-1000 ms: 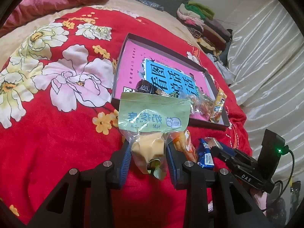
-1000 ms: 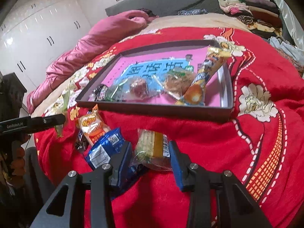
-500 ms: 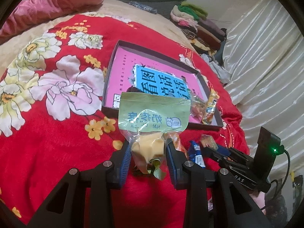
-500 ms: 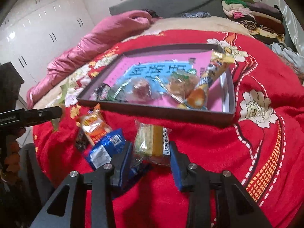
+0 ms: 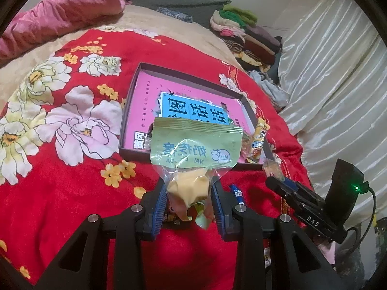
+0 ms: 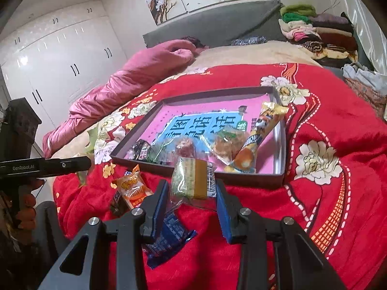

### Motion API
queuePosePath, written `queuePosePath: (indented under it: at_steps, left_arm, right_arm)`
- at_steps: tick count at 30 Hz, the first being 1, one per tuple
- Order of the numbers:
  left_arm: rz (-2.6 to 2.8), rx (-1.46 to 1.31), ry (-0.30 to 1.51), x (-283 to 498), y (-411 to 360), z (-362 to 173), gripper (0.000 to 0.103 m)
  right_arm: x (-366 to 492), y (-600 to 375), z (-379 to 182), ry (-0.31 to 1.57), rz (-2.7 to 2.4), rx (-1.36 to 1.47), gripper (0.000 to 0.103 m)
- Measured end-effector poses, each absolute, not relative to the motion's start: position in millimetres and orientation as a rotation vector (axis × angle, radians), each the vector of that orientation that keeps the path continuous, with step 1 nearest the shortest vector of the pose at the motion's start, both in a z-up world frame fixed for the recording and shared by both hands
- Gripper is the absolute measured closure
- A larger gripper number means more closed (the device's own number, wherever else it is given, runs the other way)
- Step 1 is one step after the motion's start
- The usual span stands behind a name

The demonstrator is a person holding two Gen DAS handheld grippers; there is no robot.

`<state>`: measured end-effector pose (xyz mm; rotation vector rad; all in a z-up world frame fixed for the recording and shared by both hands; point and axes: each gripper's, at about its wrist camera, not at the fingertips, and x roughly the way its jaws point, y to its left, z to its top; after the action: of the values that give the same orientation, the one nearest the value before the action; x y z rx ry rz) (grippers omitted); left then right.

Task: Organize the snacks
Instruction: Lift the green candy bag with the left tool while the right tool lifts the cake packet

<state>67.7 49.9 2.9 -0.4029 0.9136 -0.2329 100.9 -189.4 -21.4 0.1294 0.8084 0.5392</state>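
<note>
My left gripper [image 5: 189, 200] is shut on a clear snack bag with a green top [image 5: 196, 145] and holds it up above the red bedspread. In front lies a shallow dark tray [image 5: 128, 111] with a pink book in it. My right gripper [image 6: 192, 200] is shut on a small green and brown packet [image 6: 193, 181], lifted just short of the tray's near rim [image 6: 278, 176]. Several snacks lie in the tray, among them a long yellow packet [image 6: 258, 137]. An orange packet [image 6: 131, 188] and a blue packet [image 6: 169, 236] lie on the bedspread under the right gripper.
A pink quilt [image 6: 145, 72] lies along the far left of the bed. Folded clothes [image 6: 314, 31] are stacked by the headboard. Pale curtains [image 5: 338, 84] hang to the right. White wardrobes [image 6: 60, 55] stand to the left.
Both grippers have risen from the bedspread, each with its packet still held. The tray now sits lower and farther off in both views.
</note>
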Motion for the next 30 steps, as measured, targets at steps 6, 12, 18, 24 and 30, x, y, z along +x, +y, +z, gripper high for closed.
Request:
queuePosePath:
  at_steps: [6, 12, 18, 24, 30]
  left_arm:
    - [-0.208, -0.403, 0.902, 71, 55, 6, 0.067]
    - [-0.187, -0.405, 0.888, 78, 61, 8, 0.067]
    - [-0.167, -0.411, 0.878, 85, 67, 7, 0.067]
    - [-0.151, -0.403, 0.866, 91, 70, 8, 0.067]
    - [-0.135, -0.385, 0.853, 100, 69, 7, 0.067]
  right_arm:
    - [103, -195, -19, 0.786, 0.52, 0.138, 0.064]
    - [108, -202, -16, 0.767, 0.495, 0.155, 0.064]
    - [108, -207, -14, 0.749, 0.484, 0.162, 0.064]
    - [109, -209, -12, 0.733, 0.475, 0.171, 0.064]
    - [110, -213, -12, 0.73, 0.464, 0.183, 0.064]
